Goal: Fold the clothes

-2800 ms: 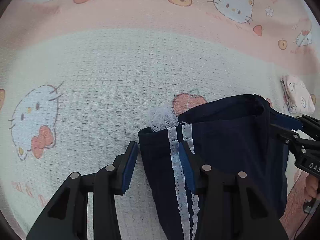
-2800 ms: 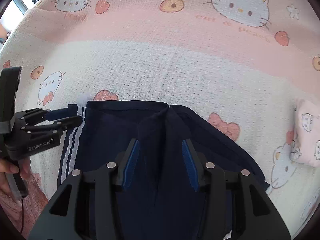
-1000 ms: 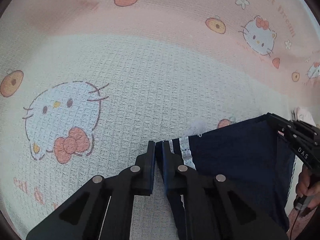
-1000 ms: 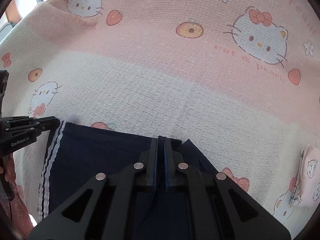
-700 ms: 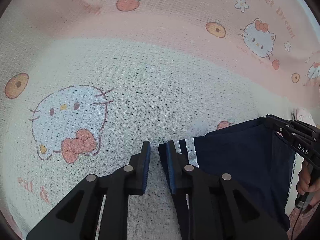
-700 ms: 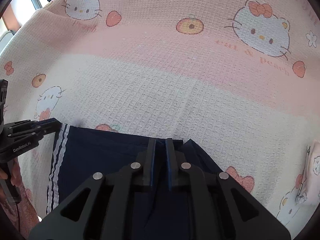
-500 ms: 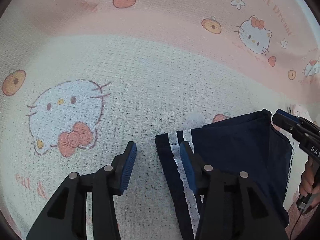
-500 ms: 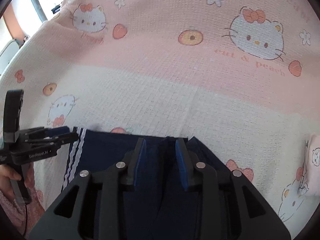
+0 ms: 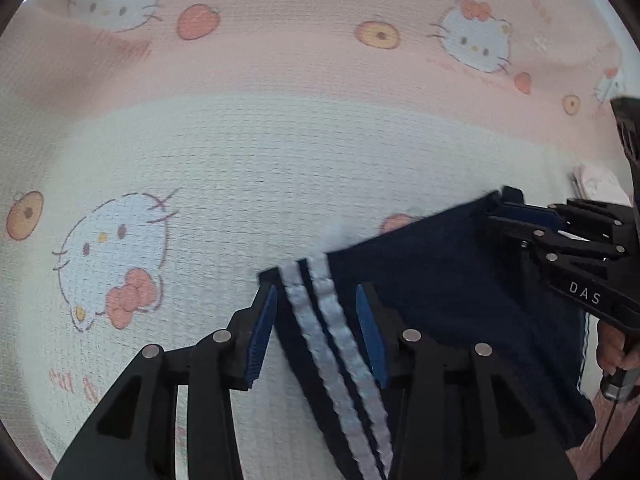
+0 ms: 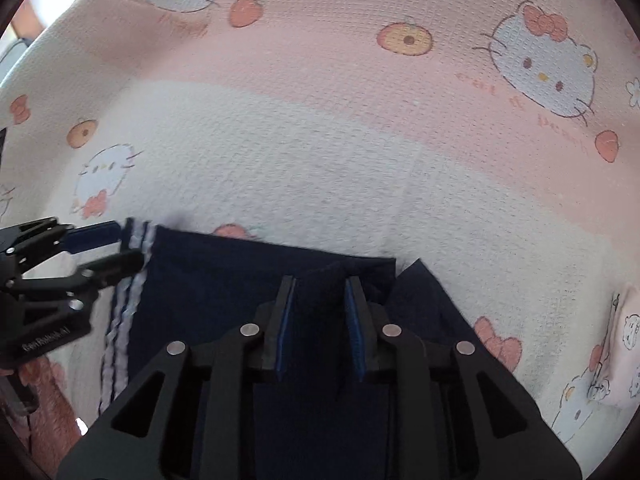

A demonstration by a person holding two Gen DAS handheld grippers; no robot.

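Released since a second ago: both sets of jaws, then pinched shut on the far hem, now parted, with cloth left lying between them. Navy garment (image 9: 440, 292) spread flat on cartoon-cat blanket (image 9: 280, 160), far edge running side to side across both views, white double stripe (image 9: 320, 312) marking its left border and running back toward the holder. Left gripper (image 9: 316, 320) open wide, straddling the striped corner, nothing clamped. Right gripper (image 10: 320, 320) open somewhat less, astride a raised pucker of navy cloth near the far edge at a split in the hem, nothing clamped. Each tool directly over its own corner, garment extending rearward beneath both; left nearer the striped side, right nearer the split. Likely judgement: one fold set down, next grasp to be taken along a side edge, long axis lying left to right. Small pink folded cloth (image 10: 624, 344) well apart at right, on the blanket.
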